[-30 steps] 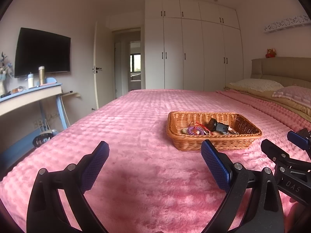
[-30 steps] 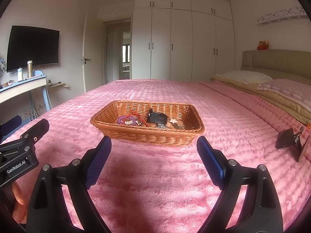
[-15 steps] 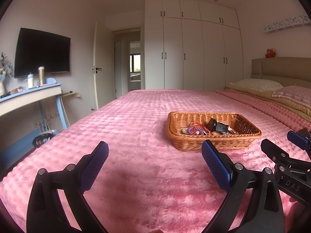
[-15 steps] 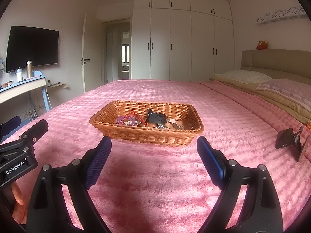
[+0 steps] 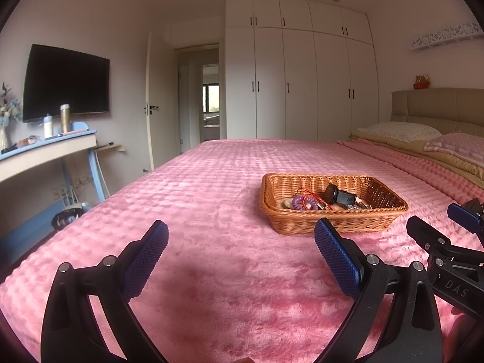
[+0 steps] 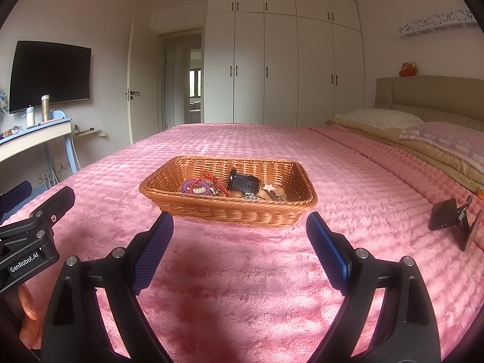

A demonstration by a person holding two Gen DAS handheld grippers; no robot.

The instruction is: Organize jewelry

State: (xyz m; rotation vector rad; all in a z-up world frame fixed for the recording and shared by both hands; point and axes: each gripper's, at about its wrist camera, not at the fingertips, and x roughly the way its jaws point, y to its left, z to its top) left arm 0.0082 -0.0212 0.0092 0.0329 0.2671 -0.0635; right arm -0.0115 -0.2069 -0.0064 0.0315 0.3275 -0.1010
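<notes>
A: As both cameras face the pink bedspread, where does the jewelry sit?

B: In a wicker basket on the bed: a purple coil bracelet, a red cord, a black watch and small trinkets.

A: And the grippers?

B: The left gripper and right gripper hang side by side, short of the basket, blue-padded fingers spread wide, holding nothing. A black stand lies to the right.
</notes>
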